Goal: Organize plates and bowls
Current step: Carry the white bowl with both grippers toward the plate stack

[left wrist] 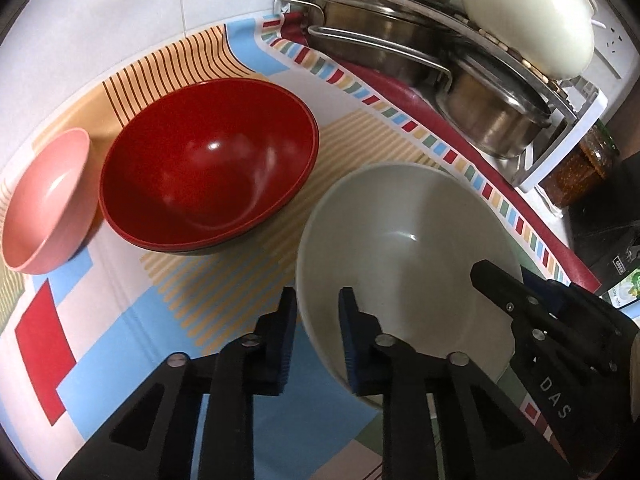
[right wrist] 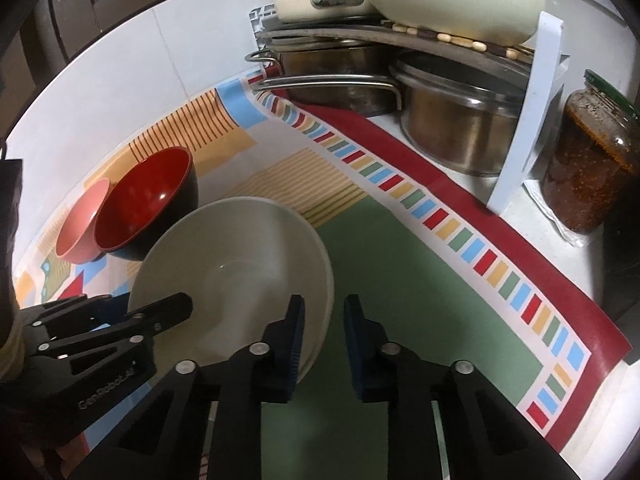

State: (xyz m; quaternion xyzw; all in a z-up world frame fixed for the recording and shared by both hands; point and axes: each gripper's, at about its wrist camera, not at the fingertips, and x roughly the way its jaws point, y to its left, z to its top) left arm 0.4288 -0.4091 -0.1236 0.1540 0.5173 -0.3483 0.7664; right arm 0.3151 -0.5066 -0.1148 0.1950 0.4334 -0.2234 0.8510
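Observation:
A wide white bowl sits on the patterned mat, nearest to me. My left gripper straddles its left rim, one pad outside the wall and one inside, shut on it. On the opposite rim my right gripper is shut in the same way, with one pad inside the bowl. Each wrist view also shows the other gripper clamped on the far rim. Beyond it stands a red bowl with a black outside, which looks stacked in another. A small pink bowl touches the red bowl's left side.
A white rack at the back right holds steel pots, with a cream appliance on top. A jar of chili sauce stands right of the rack. White tiled wall runs behind the colourful mat.

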